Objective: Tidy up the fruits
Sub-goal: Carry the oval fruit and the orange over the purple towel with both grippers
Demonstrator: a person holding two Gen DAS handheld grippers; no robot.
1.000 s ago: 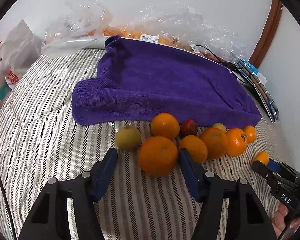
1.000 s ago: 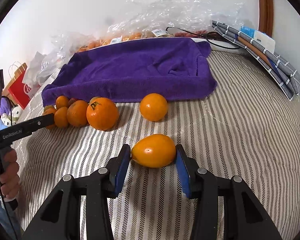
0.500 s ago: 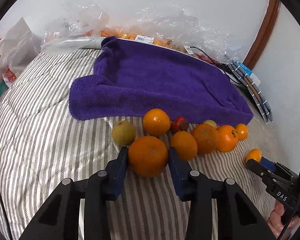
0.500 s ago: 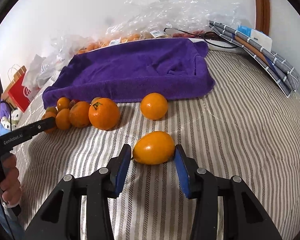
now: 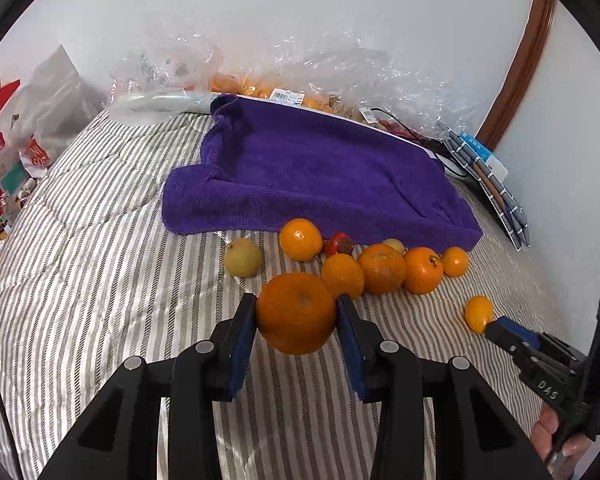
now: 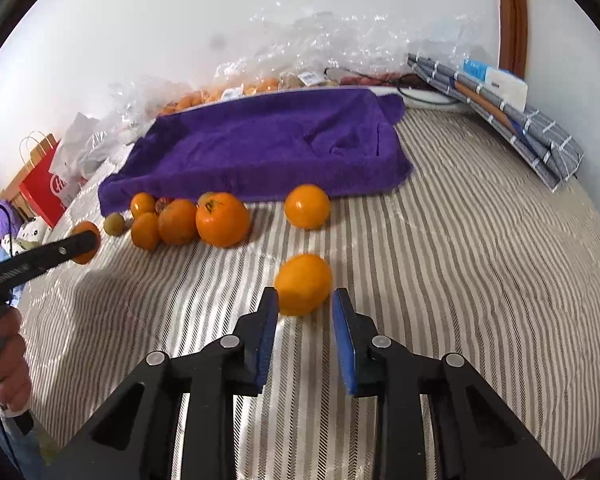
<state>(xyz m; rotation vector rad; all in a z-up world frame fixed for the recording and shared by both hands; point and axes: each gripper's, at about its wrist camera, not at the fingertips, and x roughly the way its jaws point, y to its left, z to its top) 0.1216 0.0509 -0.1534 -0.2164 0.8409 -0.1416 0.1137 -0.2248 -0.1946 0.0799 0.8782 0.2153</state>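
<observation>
**A:** The left gripper (image 5: pixel 296 307) has just closed its fingers. They're pinching the big orange (image 5: pixel 296 320) squarely, above the bed (image 5: pixel 100 280).

**B:** The right gripper (image 6: pixel 305 294) just closed too, but its fingers nip only the oval fruit's (image 6: pixel 303 278) near end. It looks shallow, so reseat deeper before lifting.

free: striped bedspread (image 6: pixel 460 260) right | blocked: fruit cluster (image 6: pixel 188 220), purple towel (image 6: pixel 260 140)

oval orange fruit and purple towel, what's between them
one round orange between oval orange fruit and purple towel, seen in right wrist view
</observation>
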